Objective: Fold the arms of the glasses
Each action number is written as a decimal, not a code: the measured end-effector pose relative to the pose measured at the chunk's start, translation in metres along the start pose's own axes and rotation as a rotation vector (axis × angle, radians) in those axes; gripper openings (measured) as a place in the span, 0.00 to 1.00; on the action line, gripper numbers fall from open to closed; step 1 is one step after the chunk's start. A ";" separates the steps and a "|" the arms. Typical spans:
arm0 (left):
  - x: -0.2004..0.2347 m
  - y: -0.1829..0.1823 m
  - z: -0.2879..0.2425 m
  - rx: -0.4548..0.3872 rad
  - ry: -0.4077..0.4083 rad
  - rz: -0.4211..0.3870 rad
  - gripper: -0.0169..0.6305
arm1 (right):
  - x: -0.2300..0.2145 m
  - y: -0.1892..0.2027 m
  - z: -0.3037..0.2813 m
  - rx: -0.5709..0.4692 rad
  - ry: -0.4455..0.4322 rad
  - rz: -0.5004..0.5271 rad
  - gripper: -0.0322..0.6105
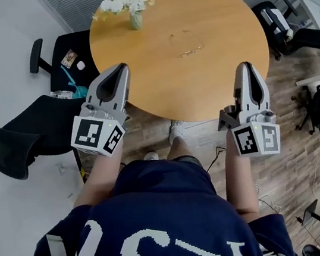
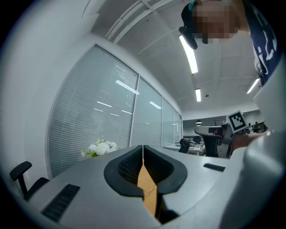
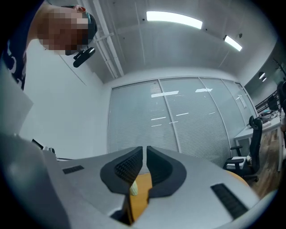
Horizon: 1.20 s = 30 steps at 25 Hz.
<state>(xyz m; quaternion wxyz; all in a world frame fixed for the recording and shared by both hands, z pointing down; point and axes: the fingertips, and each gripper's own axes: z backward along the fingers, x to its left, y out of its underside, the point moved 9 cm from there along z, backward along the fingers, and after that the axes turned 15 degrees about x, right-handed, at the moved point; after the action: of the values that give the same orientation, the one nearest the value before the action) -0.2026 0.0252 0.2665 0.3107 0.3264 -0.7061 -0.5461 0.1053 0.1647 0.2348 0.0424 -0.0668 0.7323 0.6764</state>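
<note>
The glasses (image 1: 189, 50), a thin wire frame, lie near the middle of the round wooden table (image 1: 214, 13); how their arms stand is too small to tell. My left gripper (image 1: 119, 71) hovers over the table's near-left edge, shut and holding nothing. My right gripper (image 1: 247, 68) hangs at the near-right edge, its fingers together and holding nothing. Both are well short of the glasses. In the left gripper view the left gripper (image 2: 143, 147) has its jaws together, with a strip of tabletop (image 2: 146, 181) below them. In the right gripper view the right gripper (image 3: 144, 149) leaves only a hairline slit.
A vase of white flowers (image 1: 128, 3) stands at the table's far-left edge. Black office chairs (image 1: 15, 144) crowd the left side, one seat (image 1: 65, 64) carrying small items. More chairs (image 1: 289, 31) stand at the right. The person's shoes (image 1: 176, 132) are by the near edge.
</note>
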 end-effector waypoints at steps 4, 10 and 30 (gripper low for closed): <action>0.006 -0.012 -0.045 0.013 -0.042 0.015 0.06 | -0.037 -0.016 -0.048 0.013 -0.050 0.011 0.12; 0.007 -0.028 -0.115 0.004 -0.090 0.026 0.06 | -0.100 -0.030 -0.107 0.031 -0.103 0.020 0.12; 0.033 -0.040 -0.239 0.068 -0.026 0.044 0.06 | -0.161 -0.015 -0.215 0.183 -0.188 0.071 0.12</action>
<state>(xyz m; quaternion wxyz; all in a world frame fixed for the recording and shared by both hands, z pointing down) -0.0273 -0.1441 0.2808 0.3023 0.3138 -0.7353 -0.5191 0.2732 -0.0440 0.2621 0.0925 0.0269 0.7855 0.6113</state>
